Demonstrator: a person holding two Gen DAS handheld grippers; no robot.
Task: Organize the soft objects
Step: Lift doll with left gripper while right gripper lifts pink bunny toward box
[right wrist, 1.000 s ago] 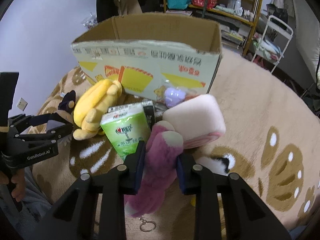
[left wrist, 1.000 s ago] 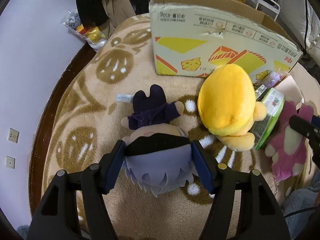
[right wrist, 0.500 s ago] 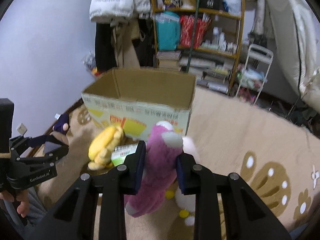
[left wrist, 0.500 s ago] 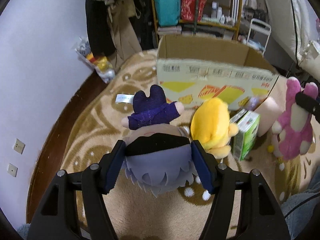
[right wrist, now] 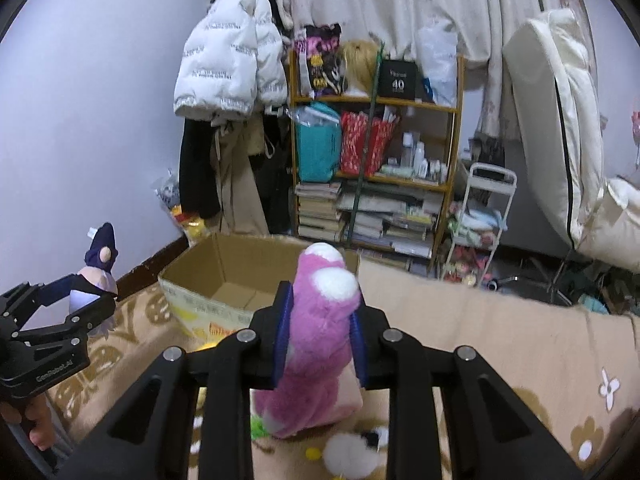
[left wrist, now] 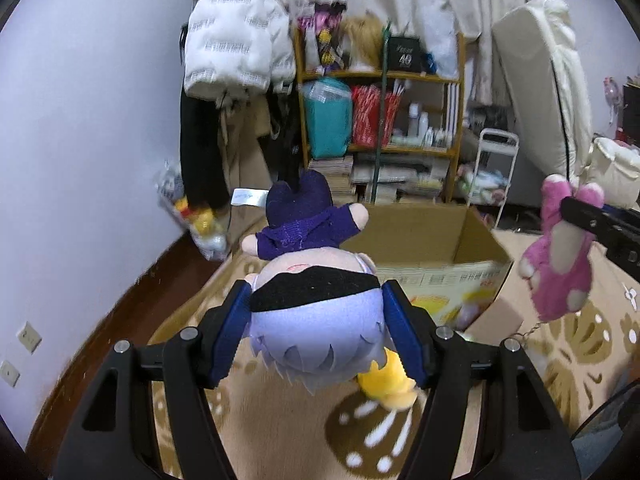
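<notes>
My left gripper [left wrist: 318, 320] is shut on a doll [left wrist: 316, 300] with lavender hair, black blindfold and purple clothes, held up in the air before the open cardboard box [left wrist: 432, 248]. My right gripper [right wrist: 320, 336] is shut on a pink plush bear [right wrist: 320, 340], also lifted, in front of the box [right wrist: 240, 280]. The pink bear shows at the right of the left wrist view [left wrist: 560, 256], and the doll at the left of the right wrist view [right wrist: 94, 276]. A yellow plush [left wrist: 386, 380] lies on the rug below the doll, mostly hidden.
The beige patterned rug [left wrist: 592, 340] covers the floor. A wooden shelf [right wrist: 376, 152] with bags, books and bottles stands behind the box. Coats hang on the left wall [right wrist: 224, 68]. A white rack [right wrist: 480, 232] is right of the shelf. White fluffy items [right wrist: 352, 452] lie below the bear.
Both grippers have risen with their toys off the rug. The views now tilt up to the shelf, and the box's open top has come into view.
</notes>
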